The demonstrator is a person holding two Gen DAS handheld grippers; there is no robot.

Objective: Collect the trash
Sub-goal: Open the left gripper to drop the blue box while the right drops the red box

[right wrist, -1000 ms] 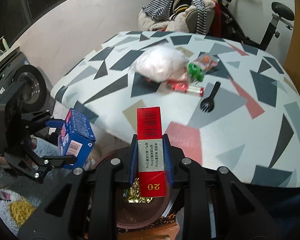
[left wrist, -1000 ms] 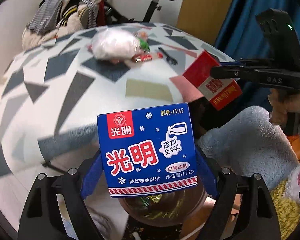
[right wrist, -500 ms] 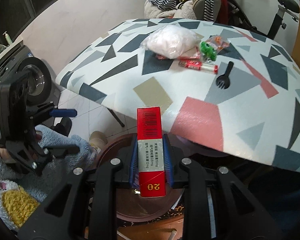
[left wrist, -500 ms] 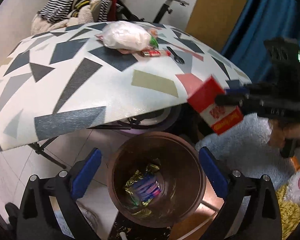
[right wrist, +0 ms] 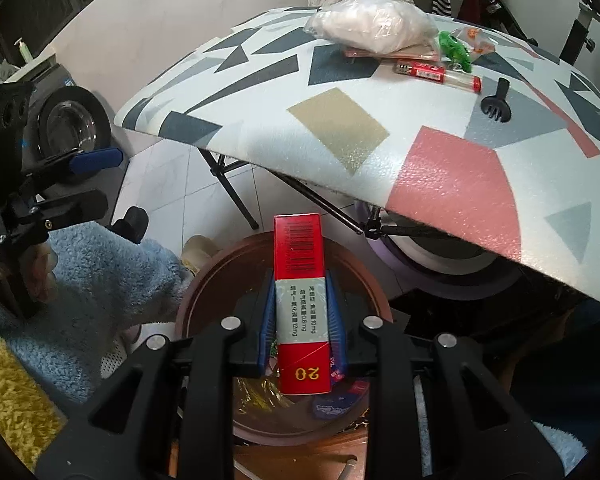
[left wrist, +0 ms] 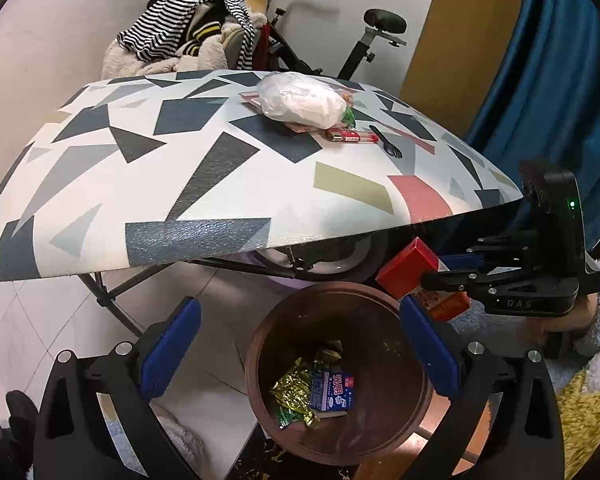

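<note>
Left wrist view: left gripper jaws have just been opening, now wide and empty above the brown bin | blue carton lies inside bin among foil wrappers | right gripper clamps red box over bin.

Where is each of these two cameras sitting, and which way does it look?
Left wrist: on the open left gripper, looking down into the brown bin; its own two fingers show.
Right wrist: on the right gripper, shut on a red box, over the same bin.
Shared: bin, patterned table, and each view shows the other gripper.
</note>
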